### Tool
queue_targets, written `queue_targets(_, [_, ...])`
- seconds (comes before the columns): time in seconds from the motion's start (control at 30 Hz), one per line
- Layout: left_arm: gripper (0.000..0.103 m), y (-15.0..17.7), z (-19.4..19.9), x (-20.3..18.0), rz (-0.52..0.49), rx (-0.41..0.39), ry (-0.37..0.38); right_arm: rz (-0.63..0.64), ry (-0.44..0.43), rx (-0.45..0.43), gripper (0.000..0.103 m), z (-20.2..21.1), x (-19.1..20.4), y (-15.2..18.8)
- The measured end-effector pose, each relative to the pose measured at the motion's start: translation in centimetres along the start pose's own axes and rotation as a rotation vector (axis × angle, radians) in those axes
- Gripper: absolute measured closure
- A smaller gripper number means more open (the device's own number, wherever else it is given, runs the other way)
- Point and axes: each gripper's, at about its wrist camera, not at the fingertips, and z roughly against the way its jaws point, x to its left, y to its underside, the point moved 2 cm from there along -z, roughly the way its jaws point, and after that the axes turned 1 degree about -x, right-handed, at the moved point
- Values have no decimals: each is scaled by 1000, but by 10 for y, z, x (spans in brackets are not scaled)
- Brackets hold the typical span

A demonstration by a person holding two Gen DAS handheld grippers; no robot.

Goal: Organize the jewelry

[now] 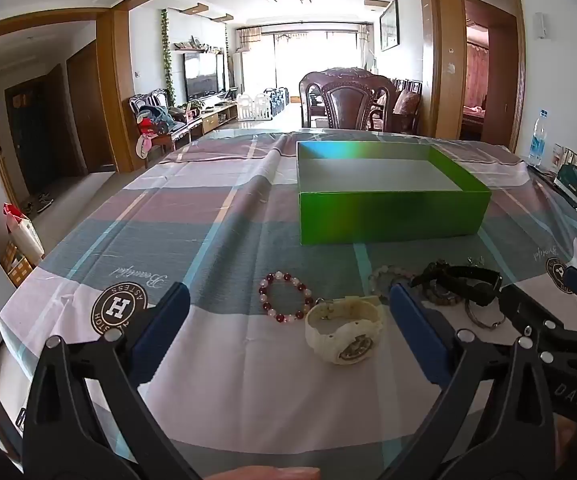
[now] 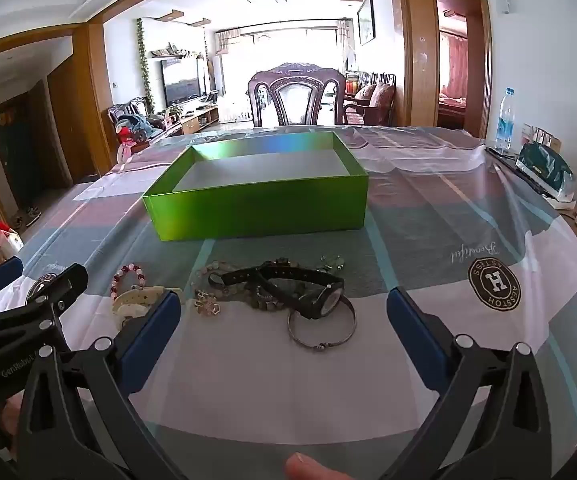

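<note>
Two grippers up on my feeds, both w/ fingers spread wide and holding nothing. My left gripper [image 1: 288,312] hovers low over the surface [image 1: 216,360], its fingers either side of the white watch [image 1: 342,330], which lies on the checked cloth just right of the red-and-white bead bracelet [image 1: 285,297]. My right gripper [image 2: 284,312] sits over the darker pile: black watch [image 2: 312,294] lying across a brown bead strand [image 2: 262,302], w/ the metal bangle [image 2: 322,326] touching the watch face on the near side. A pale bead bracelet [image 1: 388,274] lies between the two groups; a small silver piece [image 2: 330,263] sits at the far edge, too small to ID. Green box [image 2: 256,208] stands open beyond the jewelry, apart from it, interior showing only its grey floor. Water bottle [image 2: 505,120] far right by the wall.
</note>
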Motion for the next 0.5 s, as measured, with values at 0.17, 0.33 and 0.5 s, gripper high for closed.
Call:
queue_targets(0.17, [4,0,0,0,2,2,2,0,0,-2,2,-1,0,0])
queue_targets(0.33, [4,0,0,1,4,4,2,0,-5,1,2,-1,0,1])
queue_targets(0.5, [4,-1,1,-1,6,3,0,-1,-8,-2,2,1,-4,-1])
